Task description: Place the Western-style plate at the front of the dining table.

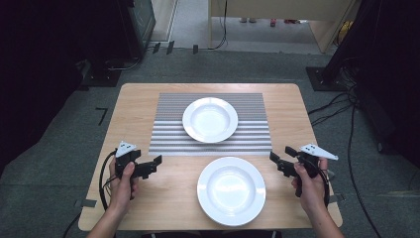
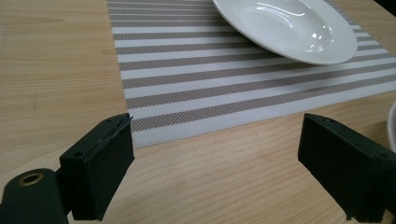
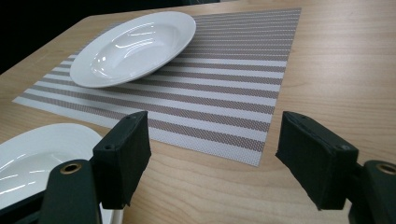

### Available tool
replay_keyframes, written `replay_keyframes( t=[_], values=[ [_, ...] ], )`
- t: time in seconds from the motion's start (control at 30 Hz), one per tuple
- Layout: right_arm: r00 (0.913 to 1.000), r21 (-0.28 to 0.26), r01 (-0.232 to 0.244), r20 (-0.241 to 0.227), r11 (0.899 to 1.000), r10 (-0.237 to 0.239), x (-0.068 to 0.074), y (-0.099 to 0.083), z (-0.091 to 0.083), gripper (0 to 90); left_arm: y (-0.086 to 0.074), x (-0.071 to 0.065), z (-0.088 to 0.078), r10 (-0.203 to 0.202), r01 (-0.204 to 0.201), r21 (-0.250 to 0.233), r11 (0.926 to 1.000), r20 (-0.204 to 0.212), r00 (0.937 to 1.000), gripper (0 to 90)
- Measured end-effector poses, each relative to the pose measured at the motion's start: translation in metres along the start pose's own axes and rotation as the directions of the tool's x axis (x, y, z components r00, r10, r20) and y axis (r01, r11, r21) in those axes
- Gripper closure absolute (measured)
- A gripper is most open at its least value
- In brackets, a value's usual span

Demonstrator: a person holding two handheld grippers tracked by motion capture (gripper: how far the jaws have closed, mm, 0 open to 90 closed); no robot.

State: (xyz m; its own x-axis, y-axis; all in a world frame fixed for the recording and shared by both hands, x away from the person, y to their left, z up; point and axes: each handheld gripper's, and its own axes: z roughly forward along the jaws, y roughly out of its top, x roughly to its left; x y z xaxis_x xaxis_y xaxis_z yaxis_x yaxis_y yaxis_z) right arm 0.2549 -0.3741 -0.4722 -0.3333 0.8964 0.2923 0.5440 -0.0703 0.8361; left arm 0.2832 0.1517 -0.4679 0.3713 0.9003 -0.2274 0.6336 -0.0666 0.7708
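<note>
White china is seen twice in the high view: a near plate (image 1: 231, 191) lies on the bare wooden surface (image 1: 143, 99), just on the person's side of the striped mat (image 1: 257, 139), and a far plate (image 1: 210, 119) rests on the mat itself. The left claw (image 1: 157, 162) is held beyond the mat's near left corner, the right claw (image 1: 273, 157) just off its near right corner; each is spread with nothing between its jaws, and both point inward toward the near plate, which lies between them, untouched.

In the left gripper view, the left claw (image 2: 215, 161) is spread above bare wood at the mat's (image 2: 196, 74) near edge; the far plate (image 2: 289, 28) is seen on the mat beyond.

In the right gripper view, the right claw (image 3: 212, 156) is spread over the mat's (image 3: 233, 70) near corner, with the near plate (image 3: 32, 154) beside its left jaw and the far plate (image 3: 133, 46) on the mat.
</note>
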Motion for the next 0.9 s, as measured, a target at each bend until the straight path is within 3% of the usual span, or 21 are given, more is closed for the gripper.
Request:
replay_keyframes(
  t=[0.23, 0.6, 0.9],
  values=[
    [0.9997, 0.012, 0.009, 0.022, 1.000, -0.009, -0.006, -0.011, -0.016, 25.5, -0.016, 0.008, -0.010, -0.005, 0.005, 0.017, 0.9998, -0.027, 0.9996, 10.5],
    [0.9977, 0.024, -0.019, 0.065, 1.000, 0.017, -0.023, -0.030, -0.037, 25.6, -0.034, 0.022, -0.027, -0.030, 0.031, 0.020, 0.9993, -0.057, 0.9979, 10.5],
    [0.9924, 0.037, -0.038, 0.119, 0.999, 0.034, -0.042, -0.047, -0.053, 25.7, -0.051, 0.042, -0.038, -0.067, 0.070, 0.029, 0.9971, -0.107, 0.9920, 10.5]
  ],
)
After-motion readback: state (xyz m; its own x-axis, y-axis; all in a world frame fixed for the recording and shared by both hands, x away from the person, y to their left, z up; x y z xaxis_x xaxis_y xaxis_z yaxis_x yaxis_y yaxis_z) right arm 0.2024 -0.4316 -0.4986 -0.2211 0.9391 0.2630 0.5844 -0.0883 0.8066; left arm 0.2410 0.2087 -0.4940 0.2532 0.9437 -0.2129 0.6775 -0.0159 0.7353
